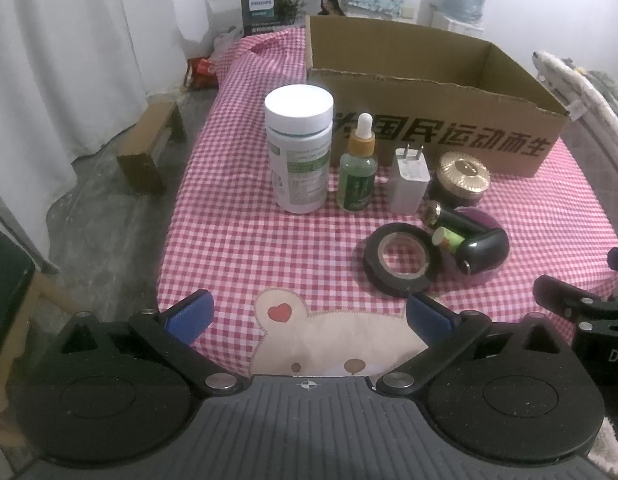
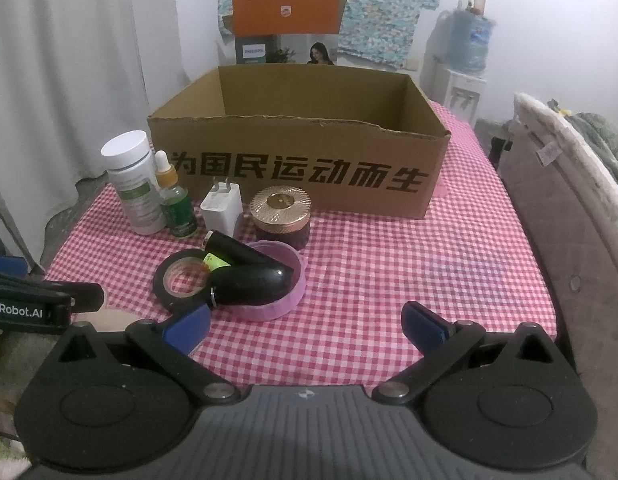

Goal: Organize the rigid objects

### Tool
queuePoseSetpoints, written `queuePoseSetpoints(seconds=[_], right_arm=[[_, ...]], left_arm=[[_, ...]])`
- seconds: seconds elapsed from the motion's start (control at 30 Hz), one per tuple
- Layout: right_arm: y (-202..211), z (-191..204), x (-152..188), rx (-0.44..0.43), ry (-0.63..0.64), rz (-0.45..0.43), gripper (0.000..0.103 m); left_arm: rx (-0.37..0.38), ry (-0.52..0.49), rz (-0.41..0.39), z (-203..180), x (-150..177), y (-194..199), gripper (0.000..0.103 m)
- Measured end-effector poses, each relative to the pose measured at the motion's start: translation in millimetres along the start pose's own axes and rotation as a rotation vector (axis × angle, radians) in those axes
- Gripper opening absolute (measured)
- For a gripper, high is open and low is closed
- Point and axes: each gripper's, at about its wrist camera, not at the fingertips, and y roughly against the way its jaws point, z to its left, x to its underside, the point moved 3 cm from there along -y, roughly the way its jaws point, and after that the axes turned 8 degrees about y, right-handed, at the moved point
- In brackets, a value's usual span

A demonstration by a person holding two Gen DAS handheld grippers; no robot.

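- Left wrist view: the left gripper [image 1: 307,318] is held wide open over the near edge of the checked cloth [image 1: 245,240], with nothing between its fingers.
- Right wrist view: the right gripper [image 2: 305,326] is likewise spread wide and empty.
- An open box [image 2: 301,168] is seen at the far side.
- Just before it a bottle [image 1: 300,148], dropper [image 1: 358,168], charger [image 1: 409,180] and jar [image 1: 461,178] are lined up.
- Nearer, a tape roll [image 1: 401,262] and black cylinders [image 2: 249,280] are grouped, touching.
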Motion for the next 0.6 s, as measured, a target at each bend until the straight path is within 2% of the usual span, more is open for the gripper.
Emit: queuePoseSetpoints(seconds=[0.6], right_arm=[[0.2,1.5,0.0,-0.004,0.005,0.001,0.103]], left_arm=[[-0.01,0.004,0.001,2.8,1.2,-1.2,0.103]])
